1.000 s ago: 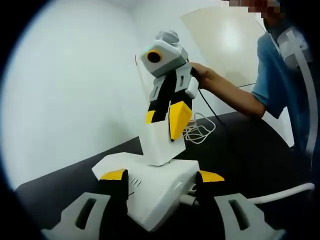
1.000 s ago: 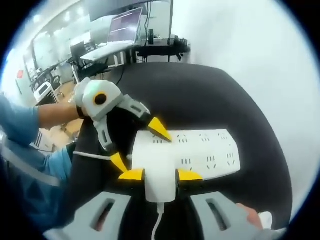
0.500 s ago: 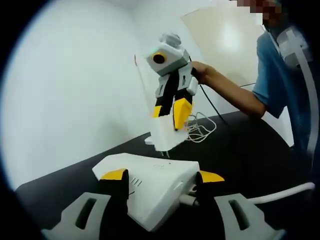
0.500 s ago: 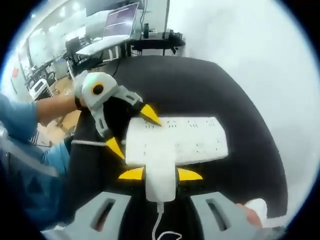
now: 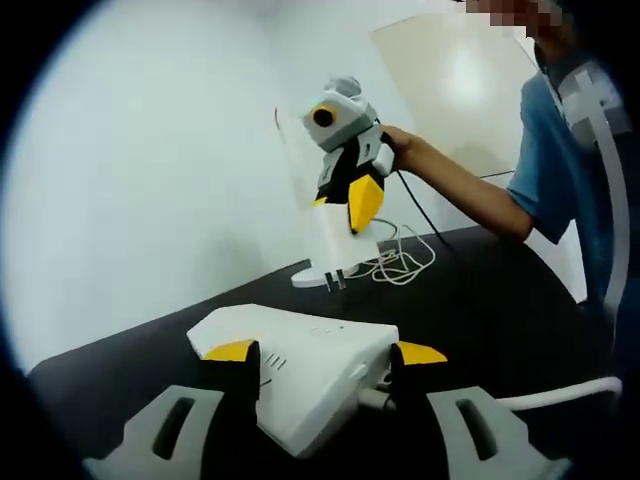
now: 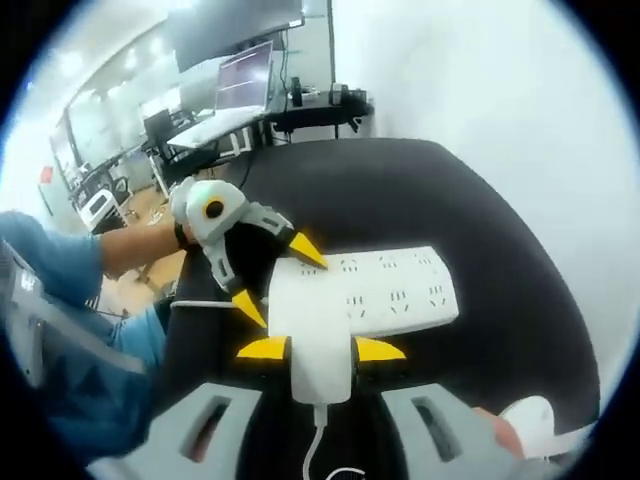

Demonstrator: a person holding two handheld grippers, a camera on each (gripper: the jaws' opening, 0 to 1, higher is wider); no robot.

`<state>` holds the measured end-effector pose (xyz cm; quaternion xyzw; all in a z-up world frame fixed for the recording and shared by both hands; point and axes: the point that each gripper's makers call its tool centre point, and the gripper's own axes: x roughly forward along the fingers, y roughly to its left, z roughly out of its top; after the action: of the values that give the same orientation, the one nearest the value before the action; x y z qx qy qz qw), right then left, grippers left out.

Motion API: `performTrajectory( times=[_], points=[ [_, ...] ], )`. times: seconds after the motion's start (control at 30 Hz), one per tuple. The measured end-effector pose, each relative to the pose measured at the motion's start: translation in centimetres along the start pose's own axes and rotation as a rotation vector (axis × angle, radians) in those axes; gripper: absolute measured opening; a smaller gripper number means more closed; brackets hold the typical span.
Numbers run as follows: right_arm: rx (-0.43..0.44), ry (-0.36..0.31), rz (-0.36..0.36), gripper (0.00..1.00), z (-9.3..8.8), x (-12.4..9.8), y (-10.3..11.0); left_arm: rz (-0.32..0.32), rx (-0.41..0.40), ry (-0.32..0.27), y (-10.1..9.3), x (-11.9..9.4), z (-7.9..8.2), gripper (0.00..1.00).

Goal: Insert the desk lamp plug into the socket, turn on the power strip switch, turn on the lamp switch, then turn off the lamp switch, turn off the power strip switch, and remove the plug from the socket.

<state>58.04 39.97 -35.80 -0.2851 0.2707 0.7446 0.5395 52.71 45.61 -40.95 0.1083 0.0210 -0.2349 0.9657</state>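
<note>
In the left gripper view, the power strip [image 5: 295,375] lies on the table [image 5: 480,300] at lower centre, between the left gripper [image 5: 322,352] jaws. Above it, apart from it, the plug [image 5: 337,243] hangs in the right gripper [image 5: 350,205] at upper centre. Behind them, the lamp base [image 5: 315,277] and a coiled cord [image 5: 400,260] rest on the table.

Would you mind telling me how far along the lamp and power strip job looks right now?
It looks nearly finished. The plug is out of the socket, held in the air by the right gripper above the power strip, prongs visible. The left gripper holds the strip's end on the black table. Left: apparently setting the plug down and letting go.
</note>
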Motion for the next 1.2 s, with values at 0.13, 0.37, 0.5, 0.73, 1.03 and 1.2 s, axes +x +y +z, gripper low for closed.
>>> performTrajectory(
  times=[0.13,0.37,0.5,0.73,1.03,1.2],
  points=[
    [0.121,-0.039,0.052,0.23,-1.0,-0.3,-1.3,0.004,-0.042,0.003,0.4,-0.2,-0.1,0.49],
    [0.215,-0.055,0.105,0.23,-2.9,-0.4,-3.0,0.006,-0.043,-0.002,0.2,0.1,-0.1,0.53],
    [0.271,-0.048,0.124,0.23,-4.0,-0.2,-3.7,0.008,-0.042,-0.002,0.2,0.1,-0.2,0.53],
    [0.343,-0.031,0.156,0.23,-5.9,0.4,-4.9,0.012,-0.04,-0.003,0.2,0.0,-0.1,0.53],
    [0.417,-0.061,0.222,0.24,-6.7,0.8,-4.4,0.01,-0.043,-0.004,0.2,0.0,-0.1,0.54],
    [0.391,-0.073,0.227,0.25,-6.8,0.7,-4.5,0.01,-0.044,-0.004,0.2,0.0,-0.1,0.54]
  ],
)
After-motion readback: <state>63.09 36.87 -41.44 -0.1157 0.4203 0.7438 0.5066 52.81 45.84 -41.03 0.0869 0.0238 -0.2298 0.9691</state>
